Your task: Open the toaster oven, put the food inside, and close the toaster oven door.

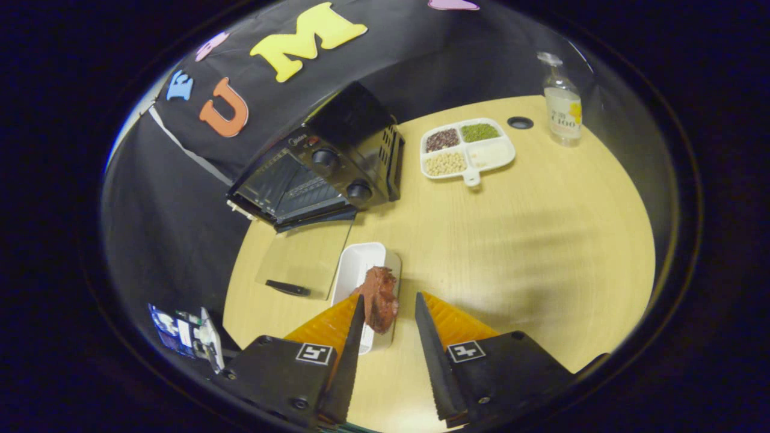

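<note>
Oven door is already down, lying flat on the table toward the tongs, handle at its near edge. The cavity sits beyond the door, up and left of the fingers.

Meat lies on the near end of a white tray, just ahead of the tongs and nearer the left finger; it looks close to or brushing that tip, but contact can't be confirmed. Its long axis runs roughly along the fingers, pointing away. The tray's long axis does the same, far end near the door's corner.

Tongs are released: jaws spread wide, gap well wider than the meat, nothing gripped. Right finger is clear of the meat, over bare table.

Judgement: grasp step pending. The meat sits off-centre in the gap, so the tongs likely need a small shift left before closing, or the right finger sweeps a long way and may nudge the piece sideways off the tray edge.

Divided dish and bottle are well beyond and right, out of the path.
</note>
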The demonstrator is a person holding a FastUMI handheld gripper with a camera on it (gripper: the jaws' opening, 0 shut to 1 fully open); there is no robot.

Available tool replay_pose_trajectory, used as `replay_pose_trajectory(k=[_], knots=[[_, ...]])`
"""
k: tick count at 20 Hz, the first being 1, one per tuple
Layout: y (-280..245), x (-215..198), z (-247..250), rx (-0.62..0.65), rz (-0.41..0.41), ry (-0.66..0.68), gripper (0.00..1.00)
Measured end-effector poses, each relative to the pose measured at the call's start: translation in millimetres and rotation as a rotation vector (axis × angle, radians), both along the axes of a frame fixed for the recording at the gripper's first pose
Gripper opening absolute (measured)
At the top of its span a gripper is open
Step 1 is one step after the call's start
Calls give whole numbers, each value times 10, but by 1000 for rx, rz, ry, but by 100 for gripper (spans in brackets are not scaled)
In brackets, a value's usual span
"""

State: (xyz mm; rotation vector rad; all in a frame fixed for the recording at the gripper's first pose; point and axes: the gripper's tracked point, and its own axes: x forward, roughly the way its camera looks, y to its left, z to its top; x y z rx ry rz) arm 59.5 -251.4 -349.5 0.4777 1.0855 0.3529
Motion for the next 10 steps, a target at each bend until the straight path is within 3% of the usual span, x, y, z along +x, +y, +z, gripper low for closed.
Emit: replay_pose_trajectory(k=[1, 3, 4, 10], knots=[[13, -20, -30, 22, 3, 11, 51], [86, -64, 24, 61, -3, 5, 18], [63, -113, 54, 38, 5, -11, 11], [240, -366, 569, -153, 51, -164, 10]])
